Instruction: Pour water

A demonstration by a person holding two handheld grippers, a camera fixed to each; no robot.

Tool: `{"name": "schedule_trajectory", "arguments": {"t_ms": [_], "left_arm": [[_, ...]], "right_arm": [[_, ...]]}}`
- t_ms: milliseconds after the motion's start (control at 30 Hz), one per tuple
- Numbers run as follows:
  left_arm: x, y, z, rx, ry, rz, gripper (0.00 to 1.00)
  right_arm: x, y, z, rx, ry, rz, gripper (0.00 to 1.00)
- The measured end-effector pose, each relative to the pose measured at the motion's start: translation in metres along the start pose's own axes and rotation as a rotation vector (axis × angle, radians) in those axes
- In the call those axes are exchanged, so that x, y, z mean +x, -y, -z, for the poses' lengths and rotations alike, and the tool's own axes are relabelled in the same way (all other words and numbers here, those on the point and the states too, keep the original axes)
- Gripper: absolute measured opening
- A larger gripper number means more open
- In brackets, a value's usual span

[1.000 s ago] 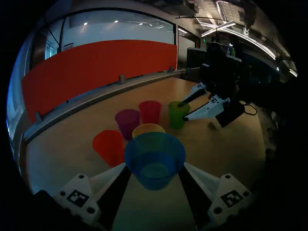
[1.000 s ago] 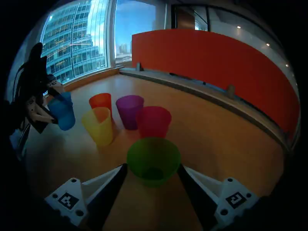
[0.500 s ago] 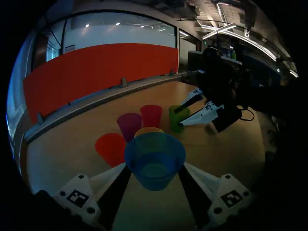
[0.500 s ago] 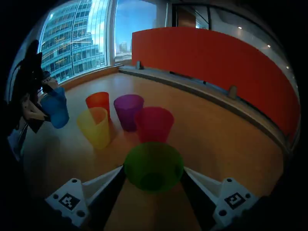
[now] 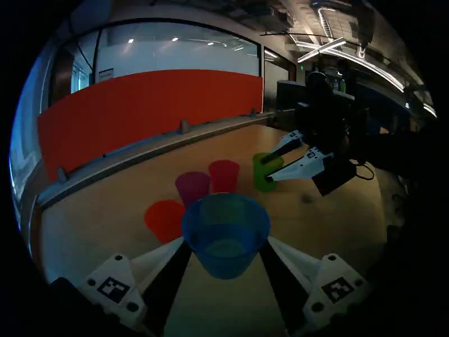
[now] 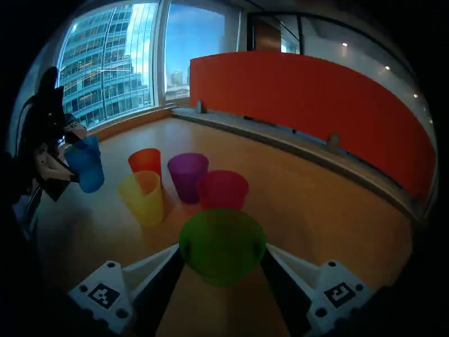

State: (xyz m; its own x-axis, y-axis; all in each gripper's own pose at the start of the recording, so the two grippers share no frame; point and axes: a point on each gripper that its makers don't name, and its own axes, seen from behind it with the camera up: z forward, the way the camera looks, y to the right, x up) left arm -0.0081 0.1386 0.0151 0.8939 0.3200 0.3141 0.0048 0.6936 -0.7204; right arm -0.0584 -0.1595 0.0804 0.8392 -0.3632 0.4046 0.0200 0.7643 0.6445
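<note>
My left gripper (image 5: 225, 254) is shut on a blue cup (image 5: 225, 231) with a little water in its bottom, held upright above the table. That blue cup (image 6: 86, 164) and its gripper sit at the far left of the right gripper view. My right gripper (image 6: 222, 259) is shut on a green cup (image 6: 223, 245), lifted off the wooden table (image 6: 314, 202); the same green cup (image 5: 262, 171) hangs mid-right in the left gripper view. Between them stand orange (image 6: 146, 163), yellow (image 6: 143, 197), purple (image 6: 188, 176) and red-pink (image 6: 222, 190) cups.
A long orange partition (image 6: 314, 106) runs along the table's far edge, above a grey rail. Tall windows (image 6: 112, 67) lie beyond the left end. Bare wood stretches to the right of the cup cluster. A dark figure and office gear stand behind the right gripper (image 5: 292, 163) in the left gripper view.
Both grippers have risen with their cups. The green cup has left the table and now hangs above it; the yellow cup has slipped behind the blue cup in the left gripper view.
</note>
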Motion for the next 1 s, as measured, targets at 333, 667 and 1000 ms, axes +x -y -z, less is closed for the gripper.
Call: {"name": "schedule_trajectory", "arguments": {"t_ms": [333, 667, 1000], "left_arm": [[0.021, -0.006, 0.007, 0.016, -0.073, 0.007, 0.81], [0.051, -0.014, 0.018, 0.028, -0.168, 0.02, 0.81], [0.08, -0.019, 0.029, 0.038, -0.239, 0.016, 0.81]], "right_arm": [[0.036, 0.015, 0.046, -0.003, -0.106, 0.003, 0.9], [0.07, 0.027, 0.084, -0.014, -0.222, 0.015, 0.91], [0.101, 0.034, 0.113, -0.019, -0.333, 0.026, 0.91]]}}
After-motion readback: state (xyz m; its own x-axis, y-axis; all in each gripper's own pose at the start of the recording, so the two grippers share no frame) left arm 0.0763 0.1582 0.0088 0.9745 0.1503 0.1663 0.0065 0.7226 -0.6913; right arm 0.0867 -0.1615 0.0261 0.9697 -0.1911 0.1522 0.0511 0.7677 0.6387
